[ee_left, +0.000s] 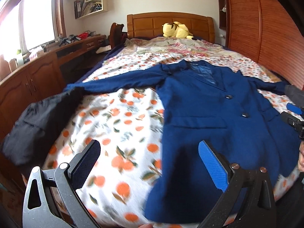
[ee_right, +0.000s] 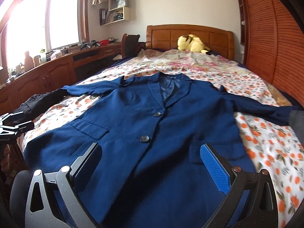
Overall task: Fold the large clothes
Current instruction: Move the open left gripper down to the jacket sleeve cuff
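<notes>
Two grippers hover with jaws wide apart and nothing between them: the left gripper (ee_left: 150,163) above the jacket's lower left edge and the orange-print sheet (ee_left: 117,125), the right gripper (ee_right: 152,163) above the jacket's front hem. The blue jacket (ee_right: 152,125) lies face up on the bed, buttoned, sleeves spread to both sides, collar toward the wooden headboard (ee_right: 190,36). A black garment (ee_left: 36,117) lies by the left sleeve. A yellow plush toy (ee_right: 191,43) rests near the headboard.
</notes>
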